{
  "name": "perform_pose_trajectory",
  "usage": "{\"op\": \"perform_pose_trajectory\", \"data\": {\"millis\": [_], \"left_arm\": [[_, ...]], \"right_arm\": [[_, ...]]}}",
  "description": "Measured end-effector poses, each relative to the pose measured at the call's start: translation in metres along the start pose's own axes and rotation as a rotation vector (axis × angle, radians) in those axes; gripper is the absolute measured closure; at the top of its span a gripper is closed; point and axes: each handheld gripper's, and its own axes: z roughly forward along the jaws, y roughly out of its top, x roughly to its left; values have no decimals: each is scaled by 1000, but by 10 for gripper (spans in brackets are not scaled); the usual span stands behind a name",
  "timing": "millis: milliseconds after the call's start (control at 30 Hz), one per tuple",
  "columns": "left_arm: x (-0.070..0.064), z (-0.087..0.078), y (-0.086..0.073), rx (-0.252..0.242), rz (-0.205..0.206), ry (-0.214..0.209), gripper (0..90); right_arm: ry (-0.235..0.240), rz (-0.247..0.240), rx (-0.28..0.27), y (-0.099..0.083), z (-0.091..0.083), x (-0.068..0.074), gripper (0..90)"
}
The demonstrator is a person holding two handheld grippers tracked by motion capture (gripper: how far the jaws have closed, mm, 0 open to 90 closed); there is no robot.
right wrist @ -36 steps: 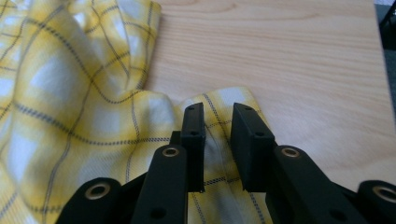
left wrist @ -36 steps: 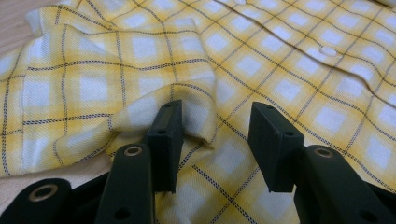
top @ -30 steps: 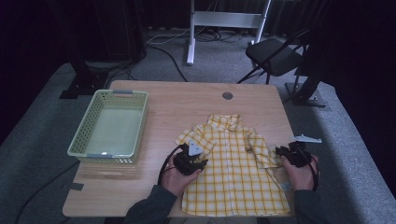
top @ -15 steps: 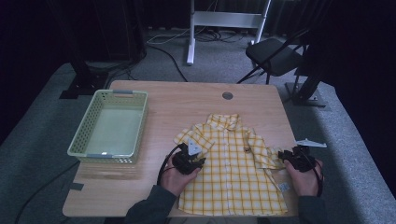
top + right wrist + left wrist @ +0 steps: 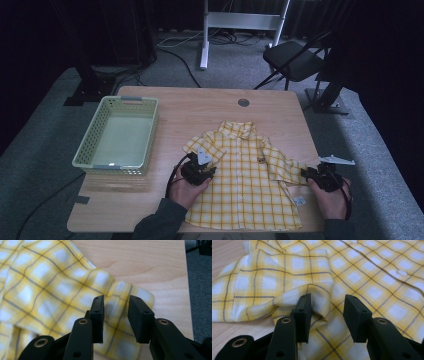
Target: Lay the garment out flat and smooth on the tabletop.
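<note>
**Both jaws poised over the shirt's sleeves**

I see the yellow-and-white checked short-sleeved cotton shirt lying face up, buttoned, on the pale wooden counter, right of the pale green perforated plastic basket. I judge it light, limp and prone to bunching, so the sleeve hems are the sensible holds. My left hand-held gripper sits low on its sleeve, jaws apart, straddling a raised fold. My right hand-held gripper rests at the other sleeve's edge near the counter's rim, jaws apart over the cloth, nothing clamped. Both forearms come in low from the near edge
</note>
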Motion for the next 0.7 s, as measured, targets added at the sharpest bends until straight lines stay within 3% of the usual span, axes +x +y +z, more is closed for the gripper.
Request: {"op": "perform_pose_trajectory", "data": {"millis": [333, 500, 700], "left_arm": [[2, 0, -1, -7, -12, 0, 587], [4, 0, -1, -14, -25, -14, 586], [3, 0, -2, -17, -25, -8, 586]], "right_arm": [[2, 12, -5, -10, -10, -2, 645], [20, -41, -49, 1, -10, 1, 597], [35, -73, -50, 15, 4, 4, 578]]}}
